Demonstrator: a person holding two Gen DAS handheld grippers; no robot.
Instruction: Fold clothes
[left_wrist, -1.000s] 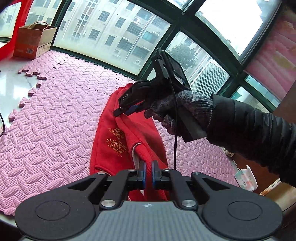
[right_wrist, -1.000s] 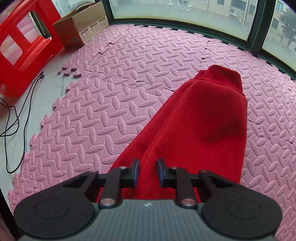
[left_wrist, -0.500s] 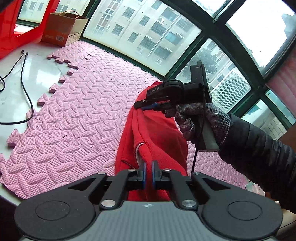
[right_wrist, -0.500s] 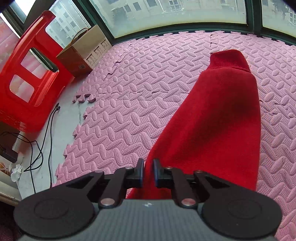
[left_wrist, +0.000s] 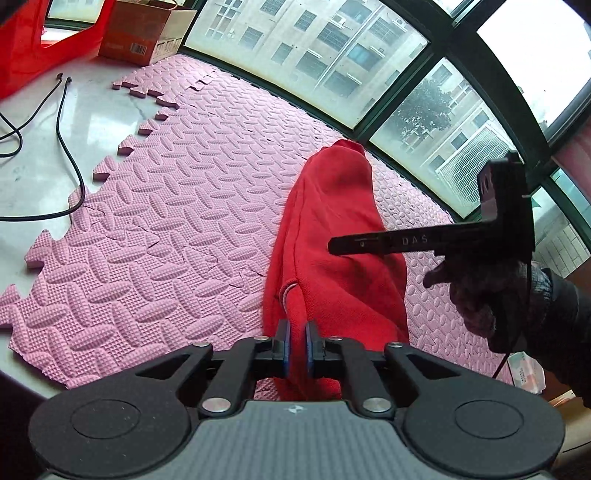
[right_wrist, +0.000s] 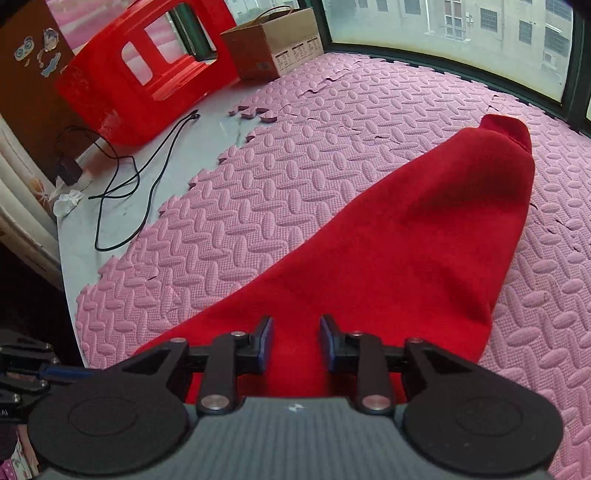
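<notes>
A red garment (left_wrist: 332, 236) lies stretched along the pink foam mat (left_wrist: 177, 206), its far end near the window. My left gripper (left_wrist: 297, 345) is shut on the garment's near edge. My right gripper (right_wrist: 296, 339) is open, its jaws apart just above the red garment (right_wrist: 424, 236), holding nothing. In the left wrist view the right gripper (left_wrist: 332, 246) shows side-on over the garment, held by a gloved hand.
A red plastic stool (right_wrist: 147, 74) and a cardboard box (right_wrist: 273, 40) stand at the far left. Black cables (right_wrist: 129, 184) lie on the bare white floor beside the mat's edge. Windows (left_wrist: 332, 48) run along the far side.
My right gripper has opened and let go of the garment, which now lies lower and flatter on the mat. Both grippers have pulled back; the left still holds the edge.
</notes>
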